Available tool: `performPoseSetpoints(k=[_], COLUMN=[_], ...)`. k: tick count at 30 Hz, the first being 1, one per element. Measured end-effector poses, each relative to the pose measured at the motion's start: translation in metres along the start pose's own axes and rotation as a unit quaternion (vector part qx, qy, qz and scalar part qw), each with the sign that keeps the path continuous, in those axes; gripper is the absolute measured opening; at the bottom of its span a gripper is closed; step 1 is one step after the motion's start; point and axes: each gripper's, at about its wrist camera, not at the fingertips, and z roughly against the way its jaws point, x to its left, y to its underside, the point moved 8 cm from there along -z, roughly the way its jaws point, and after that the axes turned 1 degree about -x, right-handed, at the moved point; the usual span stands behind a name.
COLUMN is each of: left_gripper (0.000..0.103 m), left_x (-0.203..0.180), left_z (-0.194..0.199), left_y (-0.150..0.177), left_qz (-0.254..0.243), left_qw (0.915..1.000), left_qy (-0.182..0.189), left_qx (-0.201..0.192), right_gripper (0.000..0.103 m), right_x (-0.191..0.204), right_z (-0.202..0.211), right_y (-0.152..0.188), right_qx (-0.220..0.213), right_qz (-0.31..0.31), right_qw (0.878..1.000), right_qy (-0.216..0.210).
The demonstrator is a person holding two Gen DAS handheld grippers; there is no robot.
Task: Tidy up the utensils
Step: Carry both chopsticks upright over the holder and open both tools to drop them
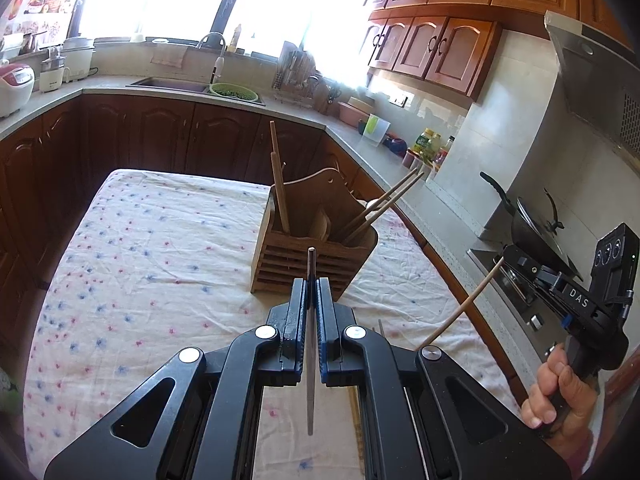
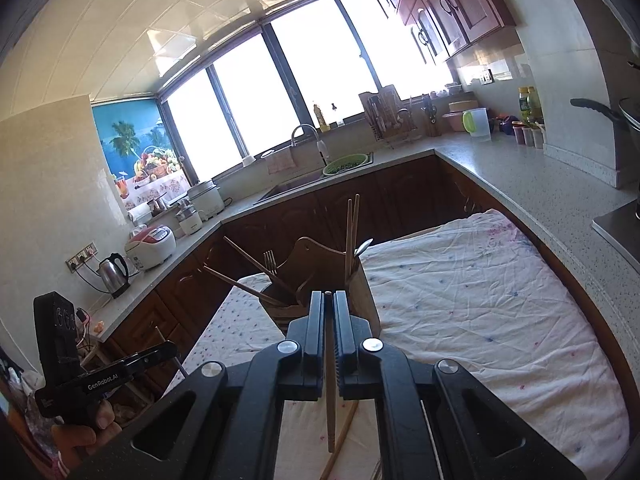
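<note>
Above the cloth-covered table (image 1: pixel 152 240), left gripper (image 1: pixel 311 292) pinches a metal utensil (image 1: pixel 311 360); right gripper (image 2: pixel 328 304) pinches a wooden chopstick (image 2: pixel 330 400), both near the wooden holder (image 1: pixel 320 248).

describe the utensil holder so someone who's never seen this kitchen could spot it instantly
Start at the table under the white cloth with small pink and blue flowers; the holder stands at its far end. It is a brown wooden box with a slatted front and an arched back panel. Nothing else standing on the cloth has wooden chopsticks sticking up out of it.
</note>
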Motion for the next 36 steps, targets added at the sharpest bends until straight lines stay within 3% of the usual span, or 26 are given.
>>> performPoseSetpoints(k=[7, 17, 21, 26, 30, 36], left_gripper=[0.004, 0.004, 0.004, 0.004, 0.004, 0.004], left_x=[-0.006, -0.017, -0.006, 0.014, 0.021, 0.028], left_z=[0.005, 0.002, -0.018, -0.049, -0.069, -0.099], left_y=[-0.041, -0.140, -0.165, -0.170, -0.154, -0.125], left_qz=[-0.005, -0.018, 0.001, 0.027, 0.027, 0.022], left_qw=[0.9990, 0.9901, 0.9877, 0.9835, 0.9817, 0.9861], left_qy=[-0.004, -0.013, -0.032, -0.067, -0.077, -0.078], left_qx=[-0.045, -0.138, -0.153, -0.166, -0.172, -0.145], right_gripper=[0.004, 0.004, 0.004, 0.004, 0.004, 0.004], right_x=[0.005, 0.022, 0.030, 0.025, 0.017, 0.008], right_z=[-0.002, -0.015, -0.029, -0.062, -0.086, -0.105], right_y=[-0.025, -0.111, -0.132, -0.128, -0.108, -0.079], right_qx=[-0.022, -0.094, -0.119, -0.121, -0.115, -0.096], right_qz=[0.010, 0.027, 0.033, 0.023, 0.029, 0.025], right_qw=[1.000, 0.995, 0.992, 0.992, 0.992, 0.994], right_qy=[-0.001, -0.001, 0.003, 0.014, 0.037, 0.042])
